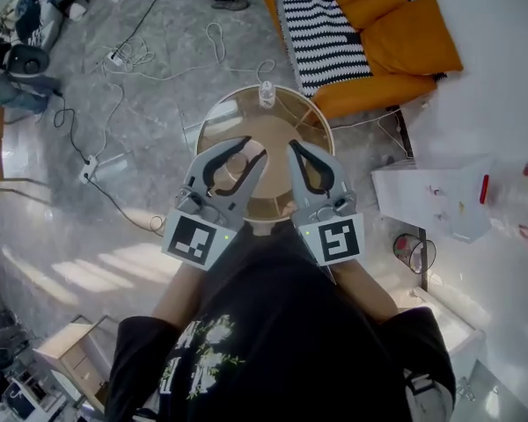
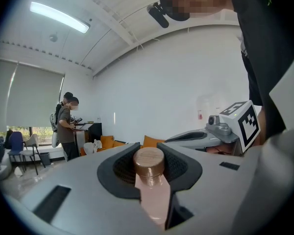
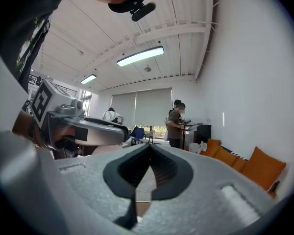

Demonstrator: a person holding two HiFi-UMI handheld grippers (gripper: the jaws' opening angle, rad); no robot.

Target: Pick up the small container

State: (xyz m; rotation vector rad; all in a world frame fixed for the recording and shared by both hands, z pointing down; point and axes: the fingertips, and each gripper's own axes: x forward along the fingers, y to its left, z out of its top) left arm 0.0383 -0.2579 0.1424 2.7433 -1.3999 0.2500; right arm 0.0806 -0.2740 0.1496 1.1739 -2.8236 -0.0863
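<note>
a: where's the small container (image 2: 154,199)?

b: in the left gripper (image 2: 149,150). it stands upright between the two dark pads, a pale pinkish body with a round wooden lid (image 2: 149,159) on top. the jaws are about half closed and press on it from both sides, just under the lid.

a: anything in it?

b: can't tell, since the lid is on and the body doesn't show through.

a: and the right gripper (image 3: 149,148)?

b: its jaws are together, tips meeting, with nothing between them. it sits just beside the left one. the container is well clear of its jaws.

a: any other containers?

b: a clear bottle (image 1: 266,93) stands upright at the far edge of the round table (image 1: 213,117). it's too small to tell what's inside. both grippers are over the table's near edge, close to the person's chest, and the held container is apart from that bottle.
</note>
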